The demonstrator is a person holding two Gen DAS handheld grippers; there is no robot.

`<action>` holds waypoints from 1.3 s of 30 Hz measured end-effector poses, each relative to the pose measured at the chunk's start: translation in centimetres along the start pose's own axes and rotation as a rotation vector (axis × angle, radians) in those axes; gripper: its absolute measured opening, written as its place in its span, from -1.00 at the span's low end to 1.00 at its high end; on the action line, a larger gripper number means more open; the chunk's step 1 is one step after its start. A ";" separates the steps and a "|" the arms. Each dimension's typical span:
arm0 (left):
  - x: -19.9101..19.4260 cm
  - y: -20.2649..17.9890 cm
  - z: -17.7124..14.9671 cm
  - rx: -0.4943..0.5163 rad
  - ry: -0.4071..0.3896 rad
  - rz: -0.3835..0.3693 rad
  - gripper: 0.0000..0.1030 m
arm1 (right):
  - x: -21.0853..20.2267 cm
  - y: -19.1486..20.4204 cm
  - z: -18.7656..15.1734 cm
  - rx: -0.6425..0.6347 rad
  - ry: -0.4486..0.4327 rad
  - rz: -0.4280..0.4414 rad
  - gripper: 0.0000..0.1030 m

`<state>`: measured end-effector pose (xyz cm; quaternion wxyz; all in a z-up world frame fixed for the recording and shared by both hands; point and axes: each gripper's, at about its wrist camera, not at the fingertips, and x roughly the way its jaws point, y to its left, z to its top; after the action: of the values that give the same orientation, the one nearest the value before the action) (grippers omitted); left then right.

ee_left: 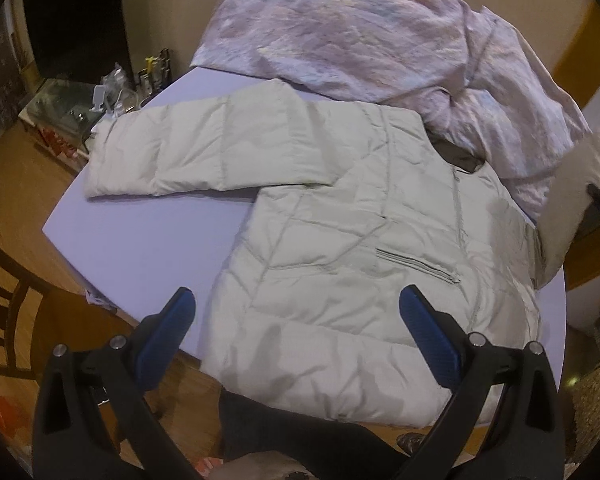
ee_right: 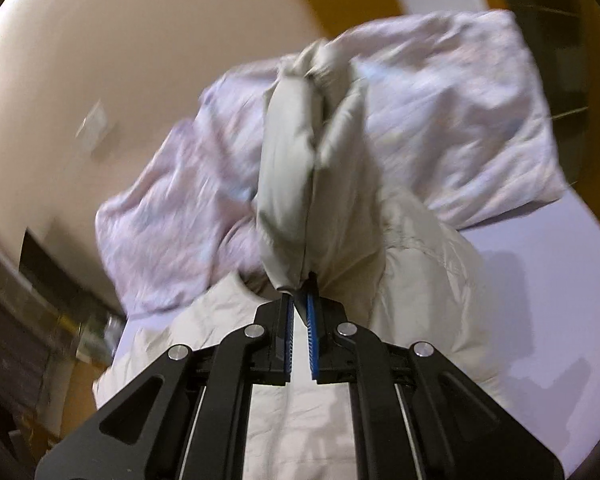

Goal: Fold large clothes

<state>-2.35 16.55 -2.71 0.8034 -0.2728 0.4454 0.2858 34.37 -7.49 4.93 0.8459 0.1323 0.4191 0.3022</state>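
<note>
My pale grey puffer jacket (ee_left: 340, 248) lies front up on the lavender table, one sleeve (ee_left: 204, 152) stretched flat sideways, zip pocket showing. Its other sleeve (ee_right: 288, 184) rises off the body, pinched at its end.

Black gripper (ee_left: 296, 300) frames, blue ribbed pads (ee_right: 312, 322), silver screws

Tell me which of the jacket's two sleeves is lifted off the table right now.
The sleeve pinched in the right gripper is raised, its padded cuff held up. The other sleeve lies flat, stretched across the lavender table, ungripped.
</note>
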 end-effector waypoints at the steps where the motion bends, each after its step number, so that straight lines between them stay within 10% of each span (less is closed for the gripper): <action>1: 0.1 0.3 0.1 -0.007 0.000 0.000 0.95 | 1.3 1.0 -1.0 -0.010 0.036 0.004 -0.87; 11: 1.0 4.4 0.8 -0.090 -0.008 0.005 0.95 | 14.0 7.5 -14.0 -0.379 0.437 -0.234 -0.78; 16: 1.9 6.0 1.8 -0.101 -0.016 0.016 0.95 | 13.4 9.2 -17.8 -0.579 0.486 -0.265 -0.18; 23: 5.4 9.2 3.6 -0.188 0.029 -0.001 0.95 | 9.9 9.0 -12.4 -0.335 0.281 -0.139 -0.18; 39: 10.3 16.4 7.1 -0.455 0.038 -0.059 0.86 | 20.9 10.9 -15.8 -0.294 0.547 -0.321 -0.17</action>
<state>-5.34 35.00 -11.47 0.7206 -0.4652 0.3764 0.3502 27.27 13.60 -12.76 0.7489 -0.1446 0.5978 0.2468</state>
